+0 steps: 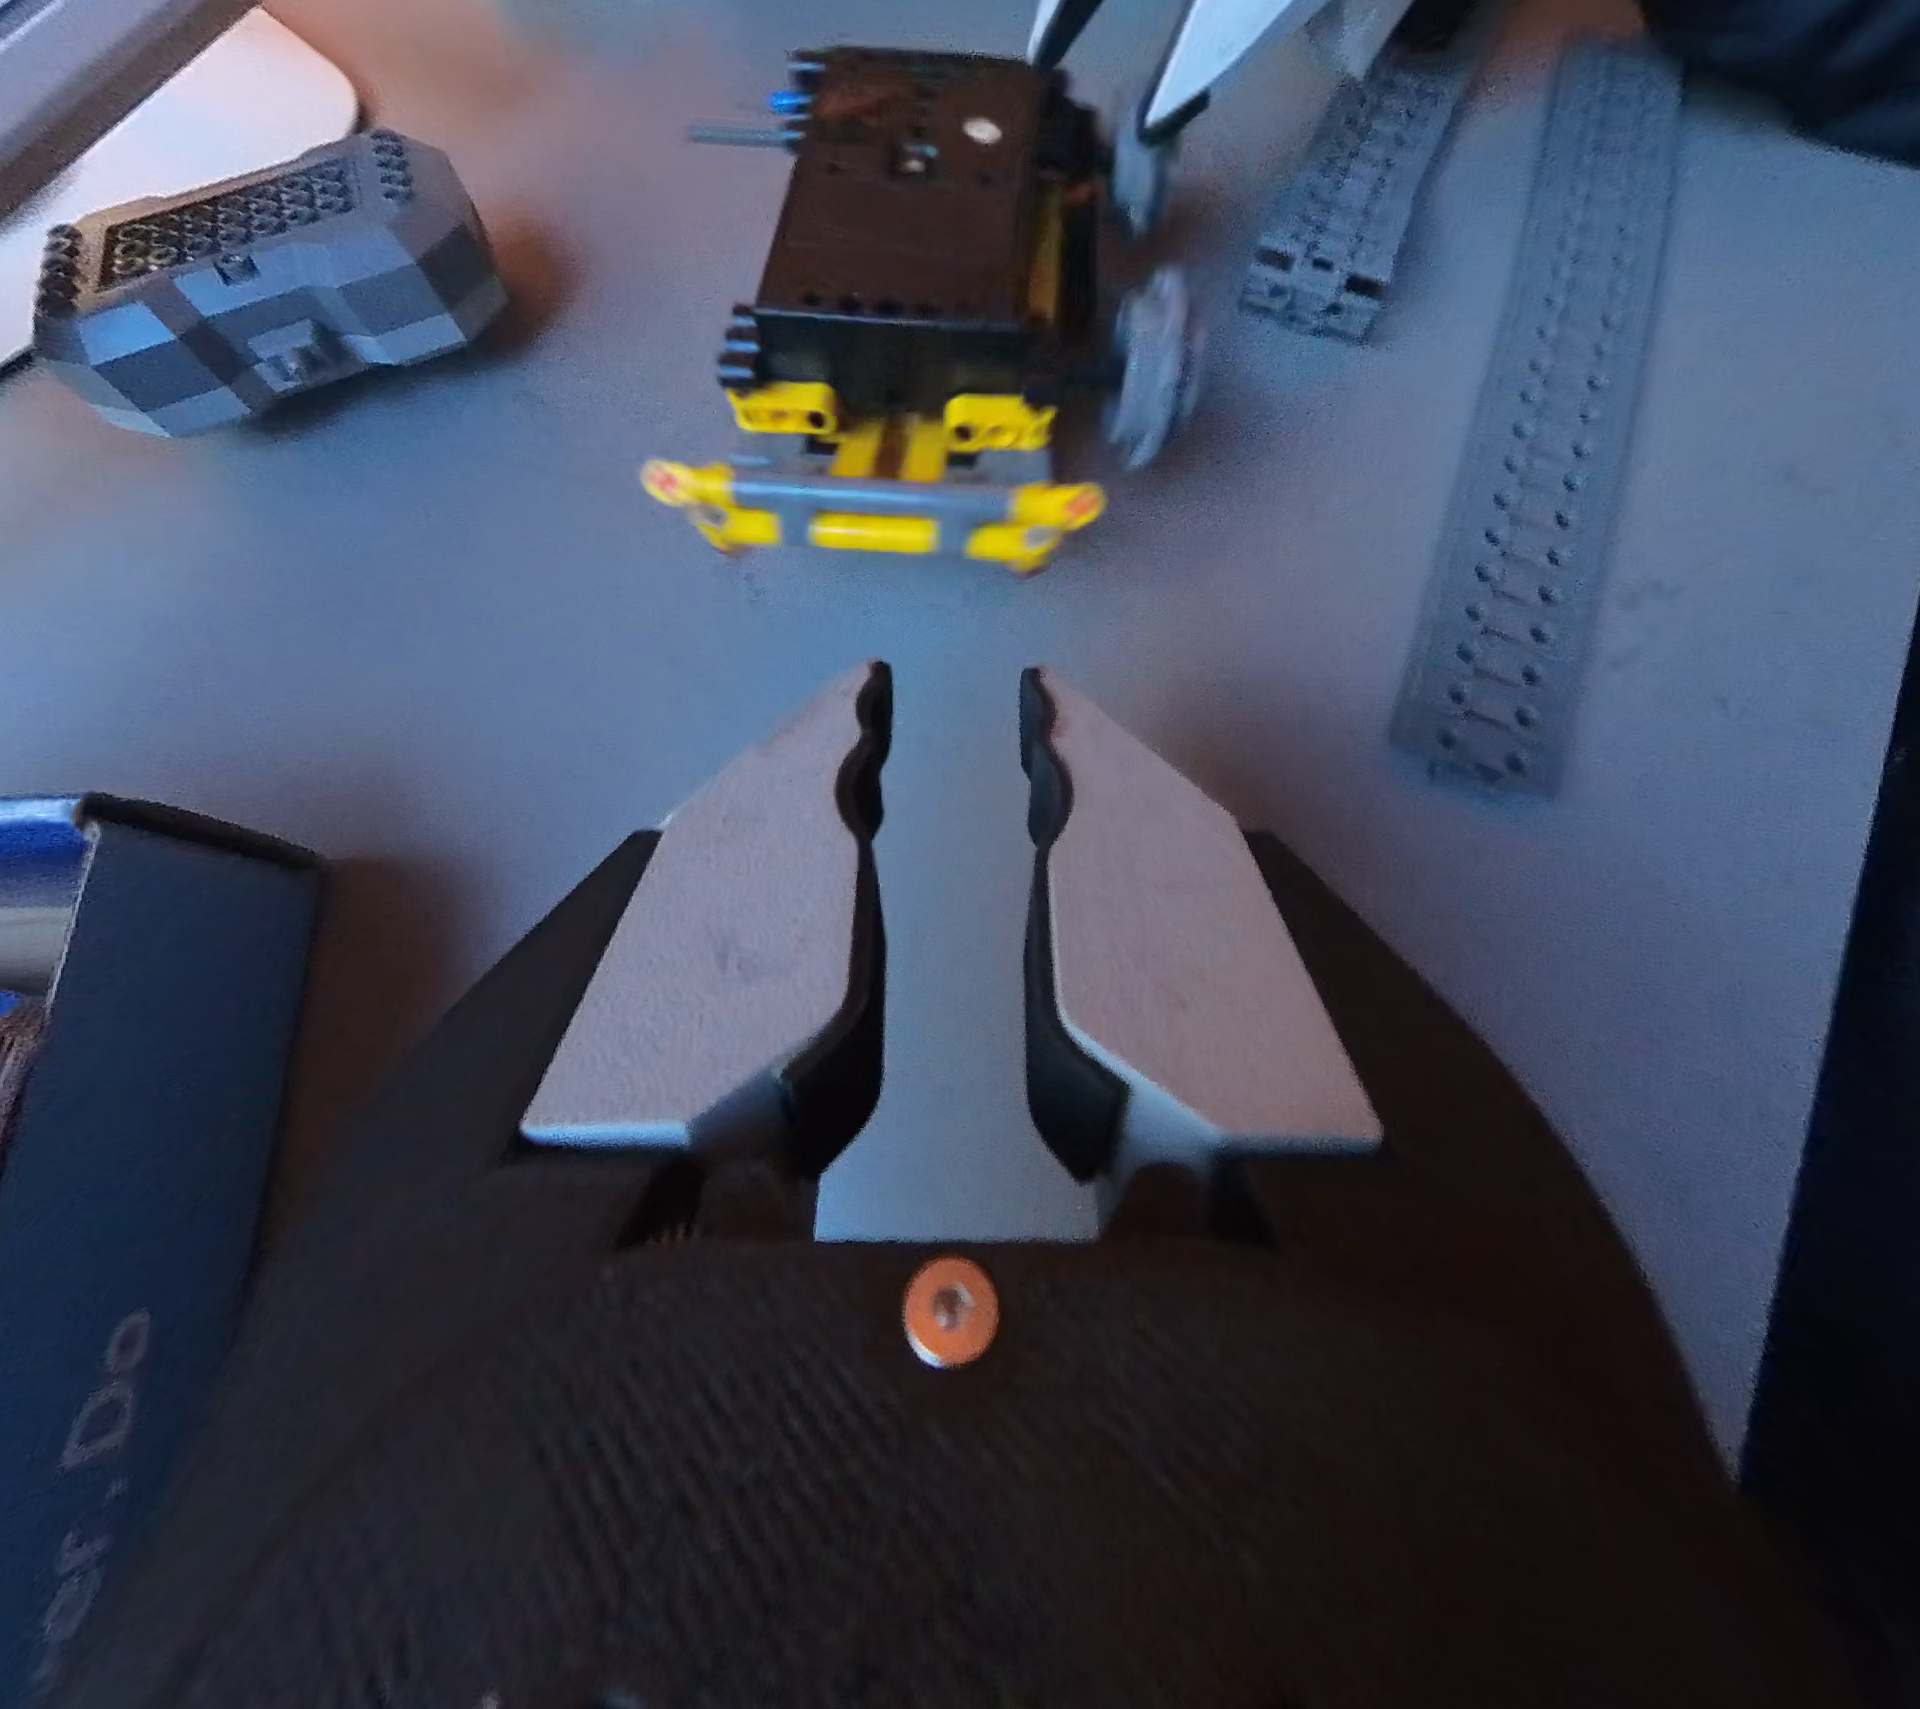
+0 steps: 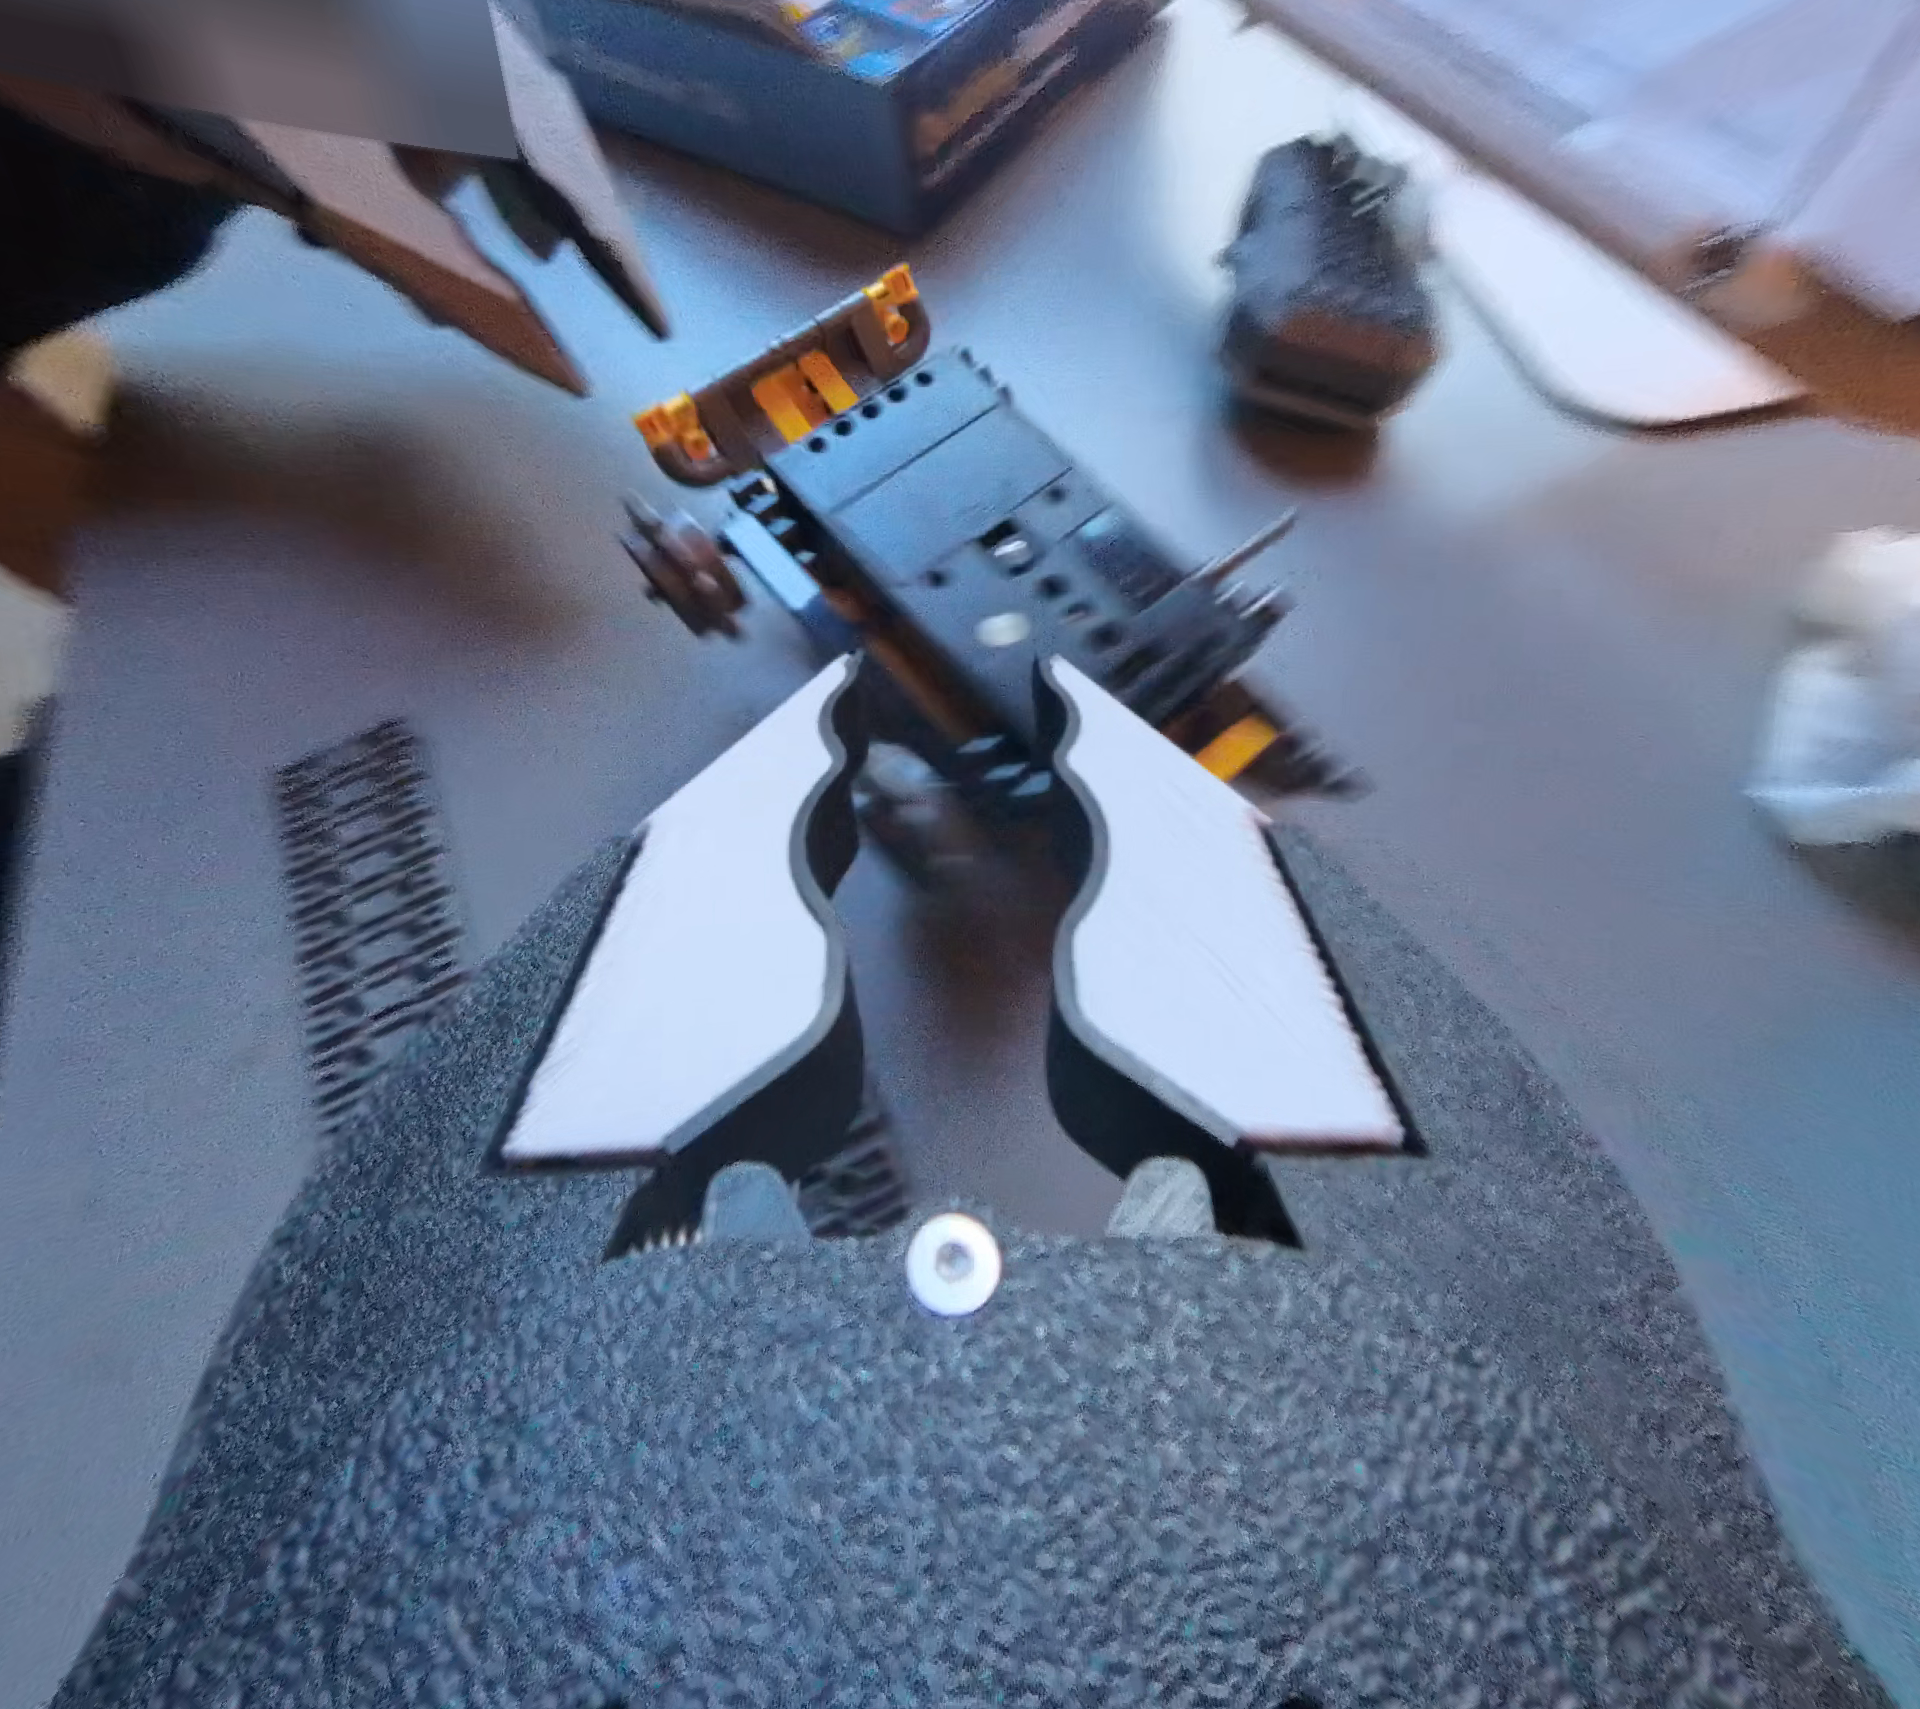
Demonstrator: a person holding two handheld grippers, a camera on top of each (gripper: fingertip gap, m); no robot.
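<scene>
- Closest to the lens in the left wrist view is the left gripper (image 1: 956,683): narrow gap between the jaws, nothing in it, just bare grey table (image 1: 312,599).
- The black-and-yellow brick vehicle (image 1: 914,277) sits ahead of it, yellow bumper facing the tips, clearly apart.
- The right gripper (image 2: 951,672) is parted wider and straddles the vehicle's rear end. It's blurry, so I can't tell if the pads actually touch.
- Only the left view shows the two grey track strips (image 1: 1507,464) properly, plus a grey brick shell (image 1: 270,298) on the left.
- Only the right view shows the open blue box (image 2: 831,28) behind the vehicle.
</scene>
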